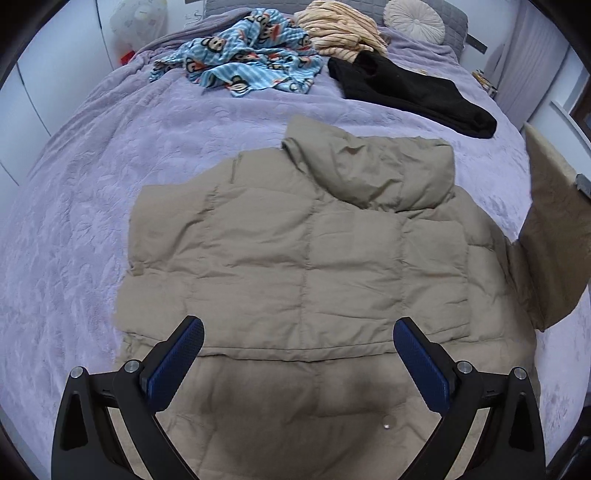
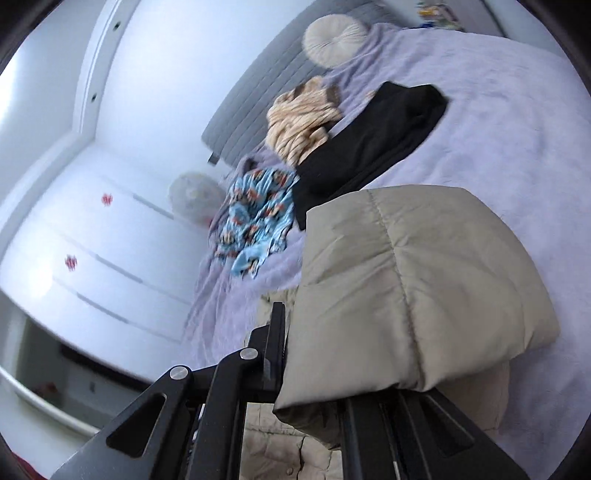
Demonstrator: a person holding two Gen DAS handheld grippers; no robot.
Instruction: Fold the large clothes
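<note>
A tan puffer jacket (image 1: 295, 251) lies flat on the lilac bedspread (image 1: 81, 184), hood toward the far end. My left gripper (image 1: 298, 332) is open and empty, hovering over the jacket's lower hem. Its right sleeve (image 1: 554, 229) is lifted off the bed at the right edge of the left wrist view. In the right wrist view my right gripper (image 2: 295, 354) is shut on that tan sleeve (image 2: 406, 288) and holds it up, tilted; the sleeve hides the right finger.
At the far end of the bed lie a blue monkey-print garment (image 1: 243, 59), a striped beige garment (image 1: 340, 29), a black garment (image 1: 413, 92) and a round cream cushion (image 1: 413, 18). White wardrobe doors (image 2: 92, 240) stand to the left of the bed.
</note>
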